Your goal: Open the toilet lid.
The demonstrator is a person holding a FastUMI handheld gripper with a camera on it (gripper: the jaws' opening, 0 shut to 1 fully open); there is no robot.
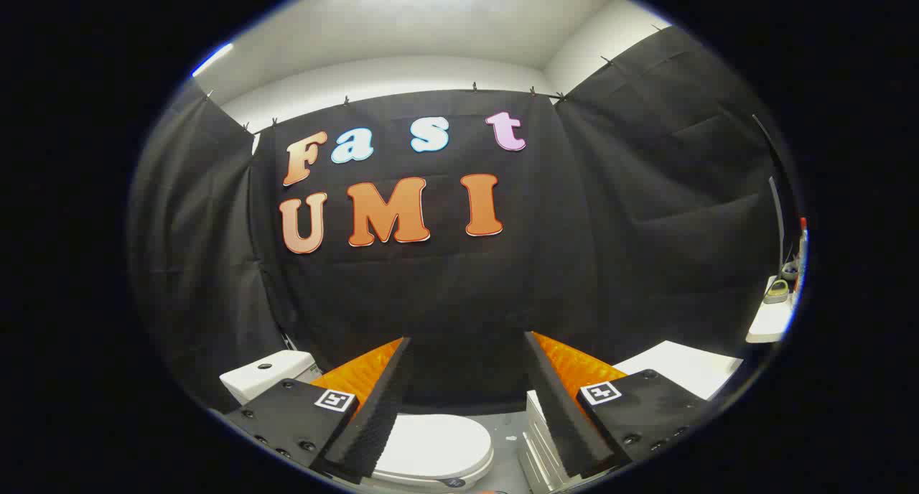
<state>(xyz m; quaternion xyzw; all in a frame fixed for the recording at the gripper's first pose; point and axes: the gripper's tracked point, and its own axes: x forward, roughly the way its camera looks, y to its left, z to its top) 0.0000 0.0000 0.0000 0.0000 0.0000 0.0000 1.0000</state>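
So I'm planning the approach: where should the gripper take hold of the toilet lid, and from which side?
Probably the front rim of the toilet lid, opposite the tank where the hinge should sit. The lid lies flat and shut, so come low from the front and lift. The hand-held gripper hangs open above it.

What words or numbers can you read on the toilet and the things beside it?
Toilet lid: no words; a tiny dark mark at its front edge is too small to read.
Tank: none.
Drawers: none.
Gripper: open above the shut lid, holding nothing; its square black-and-white patterns are not words.
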